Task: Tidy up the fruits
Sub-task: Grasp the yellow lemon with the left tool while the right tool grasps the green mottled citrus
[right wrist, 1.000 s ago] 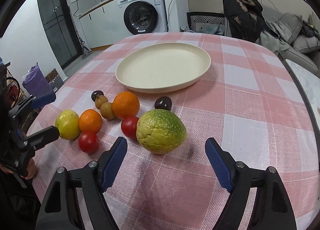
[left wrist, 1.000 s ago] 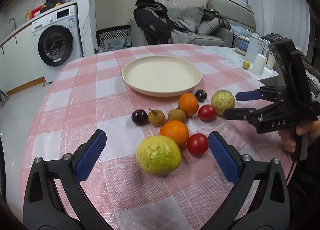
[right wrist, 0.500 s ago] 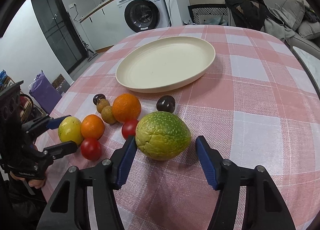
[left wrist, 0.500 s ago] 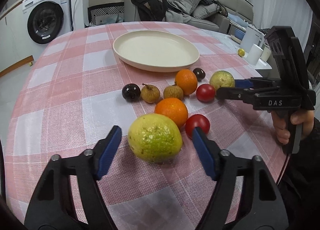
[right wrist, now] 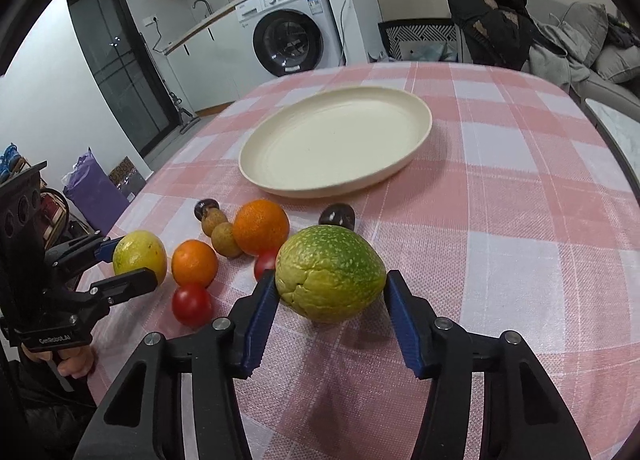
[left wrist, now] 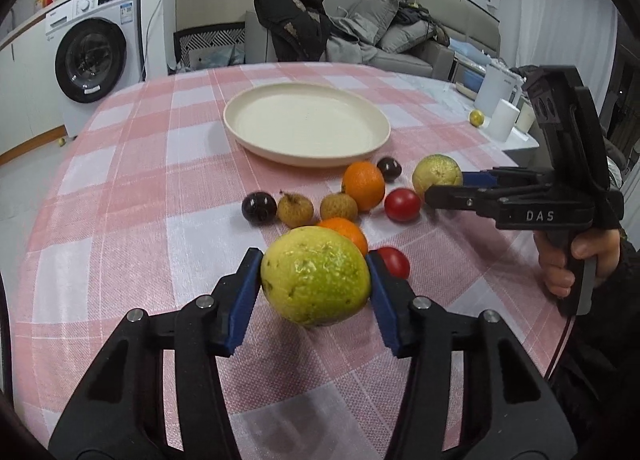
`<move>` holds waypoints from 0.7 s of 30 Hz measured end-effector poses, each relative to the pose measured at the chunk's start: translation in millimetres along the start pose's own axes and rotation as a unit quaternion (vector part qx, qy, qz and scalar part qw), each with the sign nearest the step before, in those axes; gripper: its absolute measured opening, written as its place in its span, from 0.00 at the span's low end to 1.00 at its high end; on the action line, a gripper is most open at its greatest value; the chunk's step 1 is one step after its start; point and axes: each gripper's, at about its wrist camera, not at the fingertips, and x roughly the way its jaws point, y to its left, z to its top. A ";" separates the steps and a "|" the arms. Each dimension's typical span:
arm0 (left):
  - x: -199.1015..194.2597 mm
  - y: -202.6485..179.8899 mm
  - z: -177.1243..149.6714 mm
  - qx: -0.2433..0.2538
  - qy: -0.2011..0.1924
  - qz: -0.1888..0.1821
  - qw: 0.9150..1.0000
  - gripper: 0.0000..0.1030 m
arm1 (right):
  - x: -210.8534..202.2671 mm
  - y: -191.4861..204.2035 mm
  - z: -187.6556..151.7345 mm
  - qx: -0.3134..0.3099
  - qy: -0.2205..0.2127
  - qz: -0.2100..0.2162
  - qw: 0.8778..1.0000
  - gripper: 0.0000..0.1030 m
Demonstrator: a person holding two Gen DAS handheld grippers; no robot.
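My left gripper [left wrist: 315, 284] closes on the yellow-green fruit [left wrist: 315, 275], pads touching both sides; my right gripper [right wrist: 330, 306] closes around the green fruit [right wrist: 330, 271], both bound, I judge, for the empty plate [right wrist: 424, 115] beyond.

tablecloth [left wrist: 160, 187]: pink-white check | plate [left wrist: 306, 127]: cream | tomatoes [left wrist: 402, 204]: red | oranges [left wrist: 363, 185]: orange

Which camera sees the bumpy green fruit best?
The right wrist view. The bumpy green fruit fills the middle there, wrinkled skin plain, with the right claw closing around it. In the left wrist view the same fruit is small and far off, partly hidden by that claw's fingers.
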 end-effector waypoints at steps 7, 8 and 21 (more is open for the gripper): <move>-7.3 6.4 14.2 -0.020 -0.042 0.019 0.999 0.48 | -19.1 10.6 6.8 -0.020 -0.046 -0.002 0.999 0.53; -6.6 8.0 17.6 -0.023 -0.046 0.023 0.998 0.48 | -19.8 11.3 7.9 -0.021 -0.049 -0.001 0.999 0.53; 3.6 2.8 55.8 -0.013 -0.098 0.054 0.994 0.48 | -19.1 16.8 30.7 -0.017 -0.078 -0.009 0.997 0.53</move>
